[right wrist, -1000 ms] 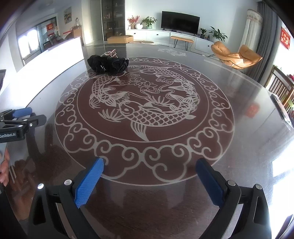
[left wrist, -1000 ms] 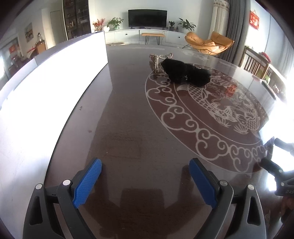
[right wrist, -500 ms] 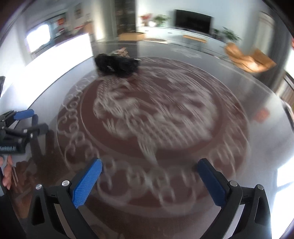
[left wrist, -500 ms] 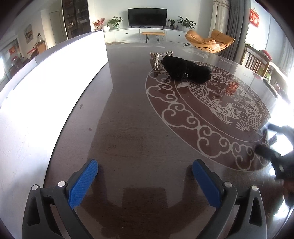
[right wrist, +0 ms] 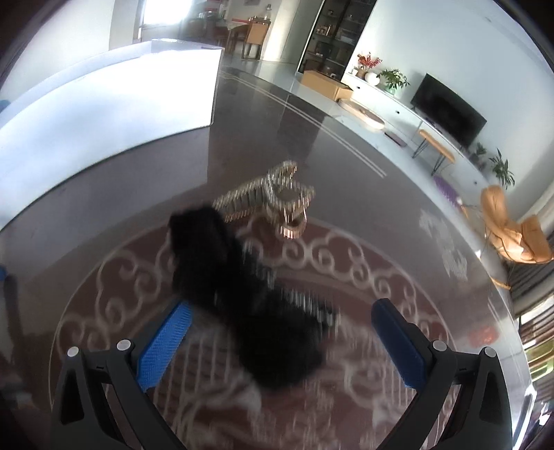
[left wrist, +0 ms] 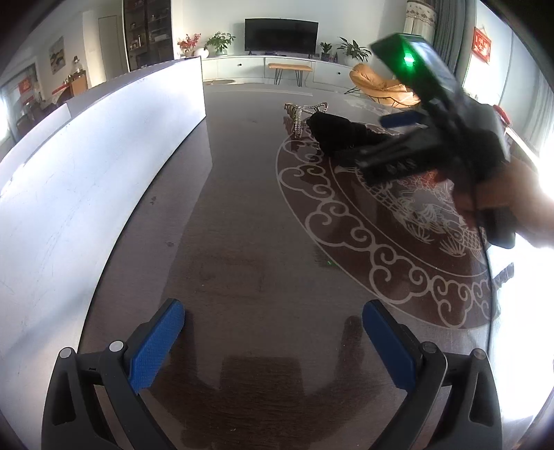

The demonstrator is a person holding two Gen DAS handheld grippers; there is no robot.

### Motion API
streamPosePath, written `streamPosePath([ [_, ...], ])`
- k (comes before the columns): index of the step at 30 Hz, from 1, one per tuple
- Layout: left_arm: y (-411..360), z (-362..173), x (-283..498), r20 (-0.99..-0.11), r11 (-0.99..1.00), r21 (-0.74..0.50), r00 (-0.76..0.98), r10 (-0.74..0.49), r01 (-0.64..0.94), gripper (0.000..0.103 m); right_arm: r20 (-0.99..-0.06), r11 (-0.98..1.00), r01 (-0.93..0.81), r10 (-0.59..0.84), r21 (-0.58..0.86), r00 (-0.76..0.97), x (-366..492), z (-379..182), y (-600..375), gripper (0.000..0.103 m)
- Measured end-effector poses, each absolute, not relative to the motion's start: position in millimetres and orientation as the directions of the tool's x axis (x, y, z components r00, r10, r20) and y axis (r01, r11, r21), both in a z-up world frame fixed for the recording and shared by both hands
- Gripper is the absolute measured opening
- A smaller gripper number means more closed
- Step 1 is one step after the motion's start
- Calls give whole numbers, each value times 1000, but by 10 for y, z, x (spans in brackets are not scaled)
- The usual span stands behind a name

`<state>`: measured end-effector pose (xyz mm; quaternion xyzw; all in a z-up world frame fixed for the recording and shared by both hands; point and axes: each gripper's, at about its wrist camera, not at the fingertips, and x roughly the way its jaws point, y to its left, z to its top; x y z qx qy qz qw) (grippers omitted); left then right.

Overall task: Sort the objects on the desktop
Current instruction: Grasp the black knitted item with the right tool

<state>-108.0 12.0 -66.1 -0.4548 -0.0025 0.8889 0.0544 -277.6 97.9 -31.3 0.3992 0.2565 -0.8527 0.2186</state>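
A dark, glossy table (left wrist: pixel 242 214) with a pale ring of scrollwork and a fish motif carries very little: a long white box (left wrist: pixel 86 166) stands along its left side in the left wrist view, its inside not visible from either camera, so what it holds cannot be told. Beyond the table edge sit a television (left wrist: pixel 281 34) on a low white cabinet, potted plants and an orange lounge chair (left wrist: pixel 381 86). Two things lie near the far part of the table — a black fluffy object (right wrist: pixel 242 297), soft and elongated, and a glittering metallic hair clip (right wrist: pixel 277 200) just behind it, close to it; whether the two touch is lost in motion blur. In the right wrist view the black fluffy object lies directly ahead of the right gripper (right wrist: pixel 280 346), its near end reaching into the space between the two blue pads, yet the pads stand wide apart and neither presses on it: the tool is released. Seen from the left wrist camera, the right gripper (left wrist: pixel 401 138) crosses the upper right of the picture, blurred, a green light glowing on its body, with the person's hand (left wrist: pixel 512 204) behind it; it partly covers the black object and the orange chair. The left gripper (left wrist: pixel 273 342) hangs over bare table well short of both objects, its jaws spread as wide as they go, with only the table's reflection between the pads.
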Motion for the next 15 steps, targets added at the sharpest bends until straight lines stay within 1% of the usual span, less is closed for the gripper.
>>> streamPosePath([
  [1, 111, -658, -1077, -807, -994, -59, -581, 103, -94, 103, -795, -776, 578, -176, -251, -581, -2813, -315, 977, 99],
  [2, 108, -653, -1075, -806, -994, -63, -582, 106, -93, 103, -796, -781, 579, -188, -233, -575, -2848, -315, 975, 94],
  [3, 105, -650, -1075, -806, -994, -65, -582, 107, -92, 103, -798, -784, 585, -209, -209, -565, -2873, -307, 975, 73],
  [4, 107, -648, -1074, -807, -994, -63, -581, 105, -92, 103, -800, -789, 588, -231, -179, -553, -2886, -301, 988, 47],
  [5, 113, -644, -1068, -807, -994, -60, -581, 103, -92, 103, -802, -796, 583, -235, -166, -549, -2878, -297, 1004, 42],
  [6, 114, -644, -1067, -808, -994, -58, -580, 100, -91, 103, -803, -804, 573, -233, -159, -549, -2875, -300, 1001, 41],
  [11, 112, -641, -1048, -808, -994, -59, -580, 101, -91, 103, -795, -863, 489, -205, -129, -571, -2595, -304, 1270, 41],
  [15, 125, -633, -1035, -809, -994, -57, -580, 100, -91, 103, -790, -916, 383, -145, -120, -595, -2125, -296, 1748, 41],
])
